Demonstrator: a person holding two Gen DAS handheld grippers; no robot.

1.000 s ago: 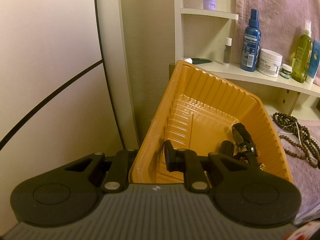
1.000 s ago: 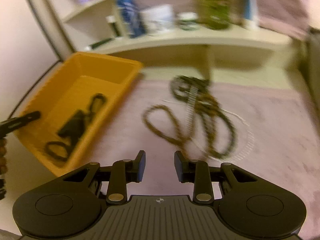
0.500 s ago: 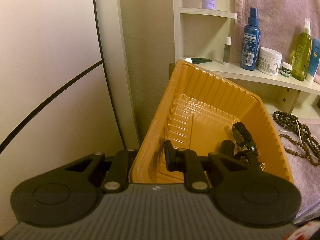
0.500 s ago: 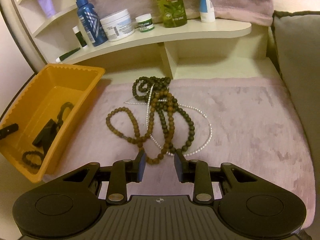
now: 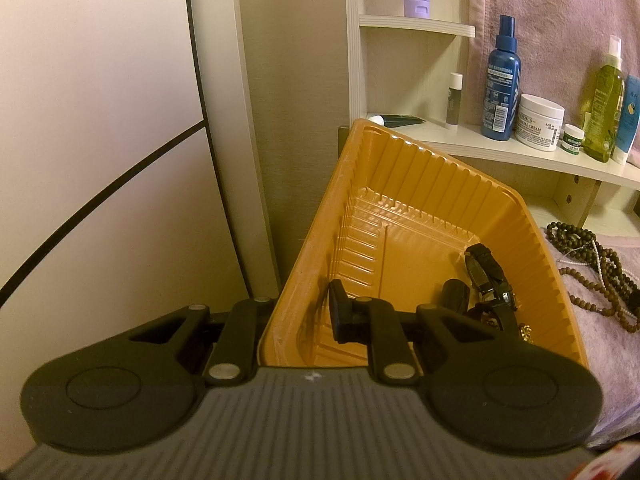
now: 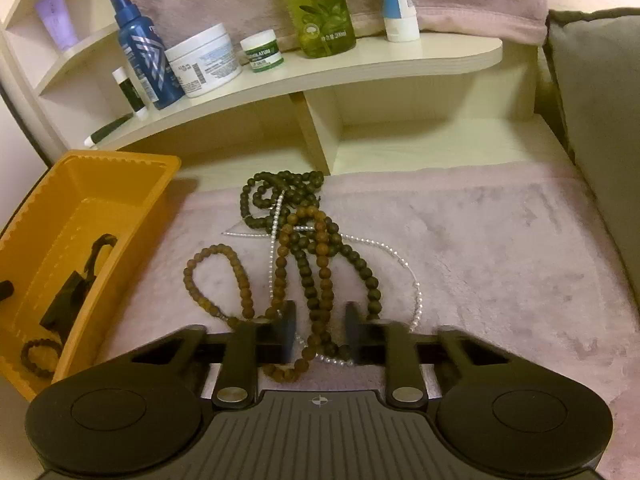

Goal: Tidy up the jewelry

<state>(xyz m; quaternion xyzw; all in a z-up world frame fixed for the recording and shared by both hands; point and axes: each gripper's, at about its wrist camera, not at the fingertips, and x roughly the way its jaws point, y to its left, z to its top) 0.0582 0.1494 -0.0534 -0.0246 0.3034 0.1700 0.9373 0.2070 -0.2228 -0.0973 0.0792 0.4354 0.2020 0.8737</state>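
An orange plastic tray [image 5: 420, 184] [image 6: 132, 220] holds a black watch [image 5: 486, 276] [image 6: 76, 288] and a dark bead bracelet [image 6: 40, 356]. My left gripper [image 5: 298, 320] is shut on the tray's near left wall, one finger inside and one outside. A tangle of brown and dark green bead necklaces [image 6: 312, 256] with a thin pearl strand [image 6: 392, 256] lies on the pink cloth [image 6: 500, 248]; it also shows in the left wrist view [image 5: 592, 264]. My right gripper [image 6: 318, 330] is open, low over the cloth, its fingers on either side of the strands' near end.
A cream shelf unit [image 6: 360, 68] behind the cloth carries bottles, jars and tubes, among them a blue spray bottle [image 6: 140, 60] and a green olive bottle [image 6: 320, 4]. A grey cushion [image 6: 600, 120] stands at the right. A white wall panel [image 5: 100, 120] is on the tray's left.
My right gripper has moved forward and down onto the bead necklaces, so the strands now lie between its fingers. The left gripper and tray have stayed still.
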